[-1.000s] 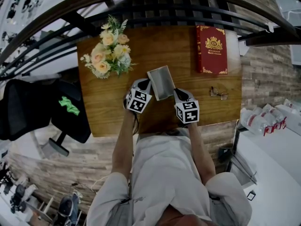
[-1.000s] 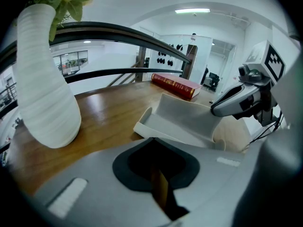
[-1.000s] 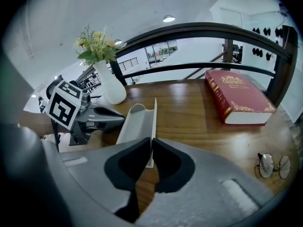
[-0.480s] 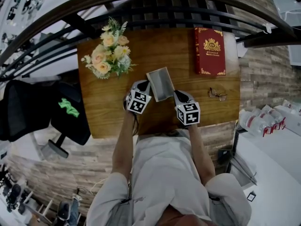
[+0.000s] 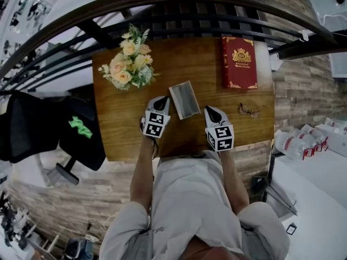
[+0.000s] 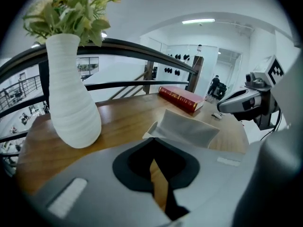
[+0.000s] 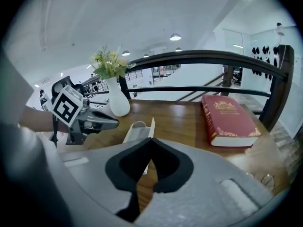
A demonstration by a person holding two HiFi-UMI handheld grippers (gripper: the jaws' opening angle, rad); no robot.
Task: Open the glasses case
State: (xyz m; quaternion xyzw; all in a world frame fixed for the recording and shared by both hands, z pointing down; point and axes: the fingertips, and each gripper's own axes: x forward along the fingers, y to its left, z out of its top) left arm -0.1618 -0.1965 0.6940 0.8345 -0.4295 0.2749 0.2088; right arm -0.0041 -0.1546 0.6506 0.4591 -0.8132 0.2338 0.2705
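The grey glasses case [image 5: 184, 99] lies in the middle of the wooden table [image 5: 124, 129] with its lid raised. In the left gripper view the case [image 6: 187, 126] shows just beyond my jaws. In the right gripper view the case [image 7: 137, 134] shows its lid edge-on. My left gripper [image 5: 164, 99] hangs shut to the left of the case, apart from it, and holds nothing. To the right of the case my right gripper [image 5: 208, 110] is also shut and empty, and clear of it. Both pairs of jaw tips meet, in the left gripper view [image 6: 151, 139] and in the right gripper view [image 7: 150, 138].
A white vase of flowers [image 5: 128, 64] stands at the table's back left. A red book [image 5: 239, 63] lies at the back right. A pair of glasses [image 5: 249, 110] rests near the right edge. A dark railing [image 5: 179, 15] runs behind the table.
Both grippers have lifted and drawn back from the sides of the case, which stays on the table.
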